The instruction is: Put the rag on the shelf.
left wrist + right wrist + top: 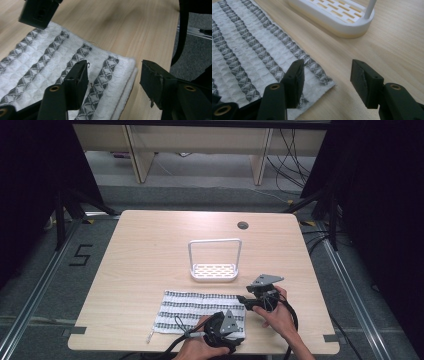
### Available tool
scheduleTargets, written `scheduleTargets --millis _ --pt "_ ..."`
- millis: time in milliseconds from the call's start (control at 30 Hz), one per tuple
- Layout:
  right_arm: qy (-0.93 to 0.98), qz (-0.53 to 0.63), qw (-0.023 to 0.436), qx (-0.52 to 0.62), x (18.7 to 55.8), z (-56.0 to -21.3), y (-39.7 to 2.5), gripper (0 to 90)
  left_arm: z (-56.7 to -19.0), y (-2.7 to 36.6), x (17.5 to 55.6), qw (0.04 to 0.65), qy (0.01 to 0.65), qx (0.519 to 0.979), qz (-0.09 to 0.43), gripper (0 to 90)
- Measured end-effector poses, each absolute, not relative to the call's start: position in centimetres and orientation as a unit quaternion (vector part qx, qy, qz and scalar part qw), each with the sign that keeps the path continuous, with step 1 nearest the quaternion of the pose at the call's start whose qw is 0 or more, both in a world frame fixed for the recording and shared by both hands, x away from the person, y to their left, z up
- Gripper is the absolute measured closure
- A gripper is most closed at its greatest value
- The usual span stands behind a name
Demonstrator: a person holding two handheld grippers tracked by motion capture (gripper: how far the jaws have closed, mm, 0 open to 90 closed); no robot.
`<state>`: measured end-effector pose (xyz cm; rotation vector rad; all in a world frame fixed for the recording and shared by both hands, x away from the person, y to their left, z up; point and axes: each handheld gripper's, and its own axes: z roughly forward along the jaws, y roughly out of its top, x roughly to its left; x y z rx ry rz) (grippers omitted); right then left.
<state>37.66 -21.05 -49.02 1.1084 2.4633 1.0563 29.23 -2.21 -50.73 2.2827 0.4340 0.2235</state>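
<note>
The striped cloth (200,312) lies flat on the table (150,250), its long axis running from the left gripper (231,334) side out toward the table's left edge, with the grey bands running along that same axis. The cloth's right-hand short edge sits right at both grippers.

The left gripper stands wide, its 2 jaws apart and clamping nothing. In the left gripper view its near jaw hangs over the cloth (62,65) while the far jaw is past the cloth's edge, over bare wood, so the folded corner lies between them. That view shows the cloth is doubled, with 2 layers visible at the edge, which the high view is too small to tell. At the top of that view, 1 jaw of the right gripper hangs over the cloth.

The right gripper (243,299) is also wide and grips nothing. In the right gripper view its left jaw is over the cloth's (249,50) corner and its right jaw over bare table, the corner lying just inside the gap. Ahead of it, beyond the cloth, stands the white rack (337,17), apart from the cloth; this view shows its slotted base, and the high view shows its tall loop handle (215,241).
</note>
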Motion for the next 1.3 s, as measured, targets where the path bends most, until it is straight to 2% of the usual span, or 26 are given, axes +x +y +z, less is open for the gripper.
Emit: scheduleTargets --millis 333,600,767,1033,1067,1100,1133,1200,1267,1300 --pt "0.854 0.358 0.121 0.357 37.8 -49.5 -20.8 50.5 -51.2 -3.1 29.3 0.379 0.155 0.908 0.089 49.1" --pt "0.851 0.359 0.119 0.365 37.9 -49.8 -20.7 52.3 -51.2 -3.0 29.6 0.383 0.165 0.905 0.085 57.6" --pt "0.855 0.353 0.108 0.365 38.4 -50.0 -20.7 54.2 -51.2 -3.0 29.6 0.385 0.169 0.903 0.088 69.0" --pt "0.866 0.338 0.111 0.351 38.7 -50.6 -20.3 63.4 -51.2 -2.9 29.7 0.389 0.163 0.902 0.095 81.2" --pt "0.867 0.337 0.106 0.351 38.6 -50.5 -20.3 67.5 -51.2 -2.8 29.8 0.391 0.162 0.901 0.095 82.2" --pt "0.867 0.337 0.106 0.351 38.6 -50.5 -20.3 67.5 -51.2 -2.8 29.8 0.391 0.162 0.901 0.095 82.7" --pt "0.867 0.339 0.102 0.351 38.6 -50.5 -20.3 72.5 -51.2 -2.8 29.7 0.394 0.164 0.899 0.095 83.1" --pt "0.866 0.34 0.099 0.352 38.6 -50.5 -20.2 75.1 -51.2 -2.8 29.8 0.393 0.162 0.9 0.098 83.6" --pt "0.867 0.344 0.099 0.347 38.6 -50.5 -20.2 82.5 -51.2 -2.7 29.8 0.395 0.163 0.899 0.097 84.6" --pt "0.867 0.344 0.099 0.347 38.6 -50.5 -20.2 82.5 -51.2 -2.7 29.7 0.399 0.166 0.897 0.095 84.6"
